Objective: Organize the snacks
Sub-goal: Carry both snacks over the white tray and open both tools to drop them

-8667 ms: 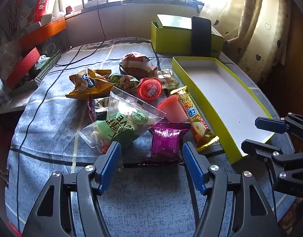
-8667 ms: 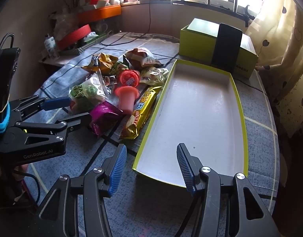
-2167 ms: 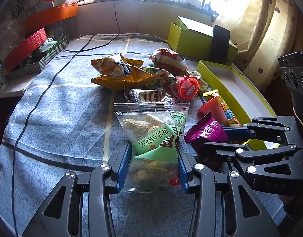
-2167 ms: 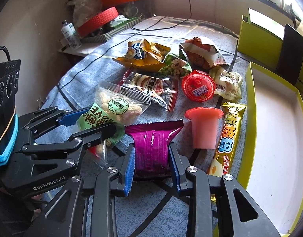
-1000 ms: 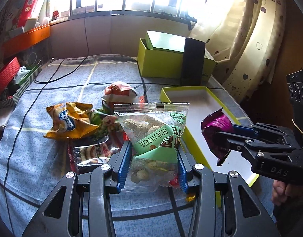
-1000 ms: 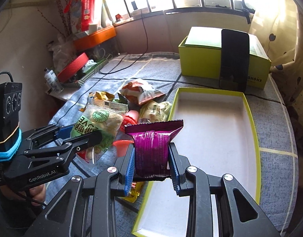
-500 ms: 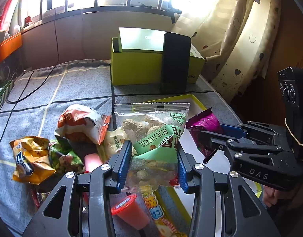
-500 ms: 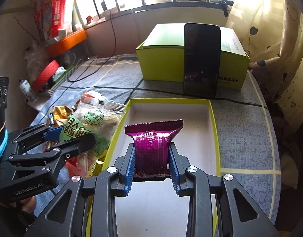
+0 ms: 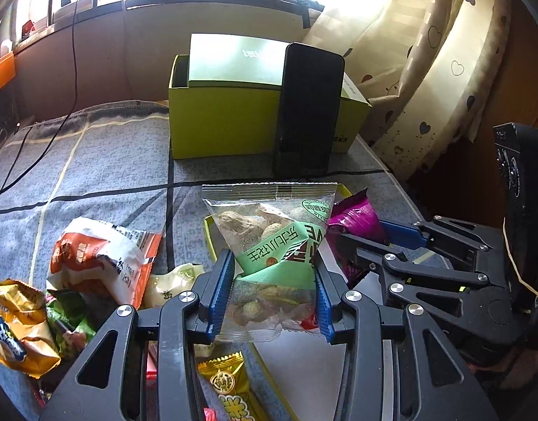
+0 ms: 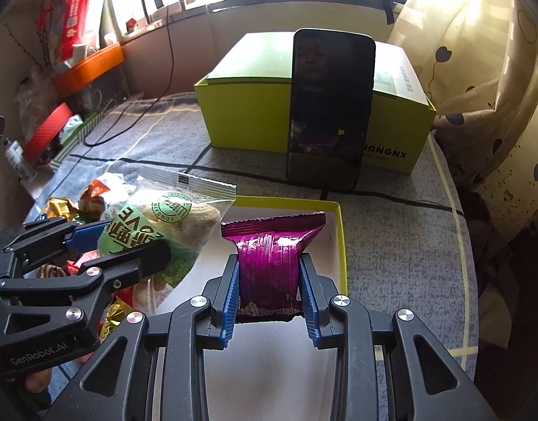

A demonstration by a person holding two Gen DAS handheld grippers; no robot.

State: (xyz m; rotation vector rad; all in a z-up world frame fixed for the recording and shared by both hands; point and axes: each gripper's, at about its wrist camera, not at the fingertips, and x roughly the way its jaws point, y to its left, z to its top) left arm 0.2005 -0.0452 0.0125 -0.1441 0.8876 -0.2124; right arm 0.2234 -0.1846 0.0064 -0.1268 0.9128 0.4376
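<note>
A: Right, your left gripper [image 9: 273, 293] is clamped on the clear plastic bag of peanuts with the green label [image 9: 269, 245], blue pads [image 9: 219, 294] pressing both sides. The bag hangs in the air over the near-left edge of the shallow yellow-green tray with the white floor [image 10: 342, 245].

B: And your right gripper [image 10: 269, 296]?

A: Clenched on the magenta foil snack packet [image 10: 270, 263], held upright by its lower half, crimped top edge uppermost. It sits above the tray's white floor, near the far end. From the left wrist view you see that same packet just beside the peanut bag, to its right.

B: What lies outside the tray?

A: On the grey checked cloth [image 9: 104, 161], left of the tray: an orange-and-white crinkled snack bag [image 9: 97, 256], a yellow-orange chip packet [image 9: 18, 329] and a gold-wrapped candy bar [image 9: 230, 393] near your left gripper's base. Others are partly hidden.

B: Beyond the tray?

A: A lime-green cardboard box [image 10: 251, 112] with a black smartphone [image 10: 330, 105] propped upright against its front. Cream heart-print curtain [image 9: 437, 70] to the right.
</note>
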